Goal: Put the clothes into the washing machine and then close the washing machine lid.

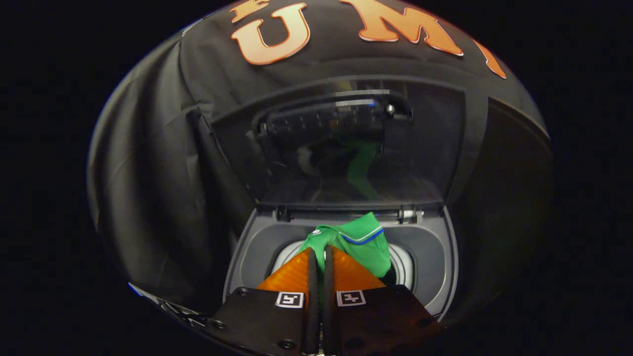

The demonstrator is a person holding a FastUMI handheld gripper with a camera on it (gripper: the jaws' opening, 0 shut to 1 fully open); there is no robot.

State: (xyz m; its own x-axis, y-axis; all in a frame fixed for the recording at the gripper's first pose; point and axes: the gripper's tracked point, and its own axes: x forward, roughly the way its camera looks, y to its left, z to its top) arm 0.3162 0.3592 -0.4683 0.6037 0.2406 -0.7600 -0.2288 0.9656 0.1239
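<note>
Pinched tight in the hand-held gripper [320,257] is a soft green shirt [358,242], hanging over the washing machine [435,257]. It looks light and floppy. Its lid [445,148] stands open.

One washing machine [435,257] is seen, top-loading, with one round drum opening [403,262] set into its grey deck. One lid [435,143], of dark see-through material, is raised upright behind that opening. One garment [363,242] is counted, green with a single blue stripe along an edge and one small round badge. One gripper [320,257] is shown, with two fingers [292,274] pressed close on the green cloth, and two square markers [289,299] are carried on its body, one on each side.
</note>
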